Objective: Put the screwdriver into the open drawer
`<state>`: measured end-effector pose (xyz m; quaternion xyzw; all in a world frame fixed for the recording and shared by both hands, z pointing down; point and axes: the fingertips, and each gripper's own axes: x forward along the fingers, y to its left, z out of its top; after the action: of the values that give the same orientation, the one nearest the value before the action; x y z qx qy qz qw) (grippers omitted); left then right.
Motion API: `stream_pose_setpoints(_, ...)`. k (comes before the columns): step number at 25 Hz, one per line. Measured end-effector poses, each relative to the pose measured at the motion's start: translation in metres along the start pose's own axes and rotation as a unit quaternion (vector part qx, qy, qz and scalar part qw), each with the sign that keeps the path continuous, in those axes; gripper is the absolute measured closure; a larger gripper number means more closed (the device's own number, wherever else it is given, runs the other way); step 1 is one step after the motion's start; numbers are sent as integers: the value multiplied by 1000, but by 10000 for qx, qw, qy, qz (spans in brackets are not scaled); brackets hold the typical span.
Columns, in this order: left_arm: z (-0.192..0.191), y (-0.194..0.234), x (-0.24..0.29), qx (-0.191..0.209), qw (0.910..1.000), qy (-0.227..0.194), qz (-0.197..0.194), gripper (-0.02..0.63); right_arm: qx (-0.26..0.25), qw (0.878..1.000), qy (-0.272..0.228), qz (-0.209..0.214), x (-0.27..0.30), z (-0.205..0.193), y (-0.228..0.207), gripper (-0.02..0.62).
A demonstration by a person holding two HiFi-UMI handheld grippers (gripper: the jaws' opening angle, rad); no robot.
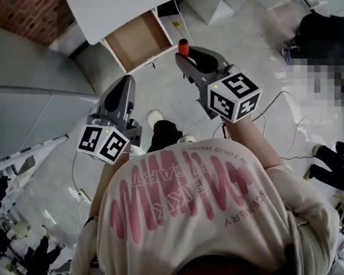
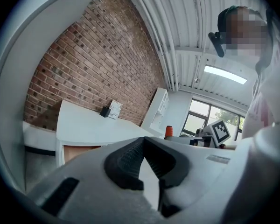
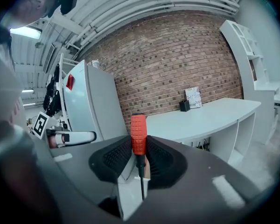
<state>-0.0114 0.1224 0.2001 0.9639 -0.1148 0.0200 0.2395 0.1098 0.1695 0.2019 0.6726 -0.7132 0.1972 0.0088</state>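
The screwdriver (image 3: pixel 138 133), orange handle uppermost, is clamped between the pads of the right gripper (image 3: pixel 138 147), just short of the open drawer (image 1: pixel 139 39); the left gripper (image 2: pixel 143 141), jaw tips together and empty, hangs farther from the drawer.

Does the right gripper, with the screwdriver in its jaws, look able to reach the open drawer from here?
Probably yes: the drawer stands pulled out, empty, with nothing between it and the right gripper holding the screwdriver.
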Motion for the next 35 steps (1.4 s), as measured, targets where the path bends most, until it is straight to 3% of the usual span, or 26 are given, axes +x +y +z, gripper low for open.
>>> stream_pose_setpoints(9, 31, 75, 15, -87, 9999, 107, 28, 603, 104, 9999, 83, -45, 83, 11, -6, 486)
stream_pose_setpoints(17, 37, 139, 7, -271, 9993, 183, 166, 603, 89, 9997, 130, -166, 148, 4, -6, 486)
stream_pose_setpoints(22, 22, 168, -2, -477, 9979, 322, 297, 603, 79, 9987, 392, -304, 182, -20, -10, 486)
stream_pose_setpoints(31, -16, 184, -3, -722, 9958, 552, 77, 603, -206, 9898, 1377, -287, 227, -87, -21, 486)
stream_pose_setpoints(35, -27, 202, -3, -659, 9953, 646, 293, 603, -302, 9848, 1680, -308, 250, -115, -32, 486)
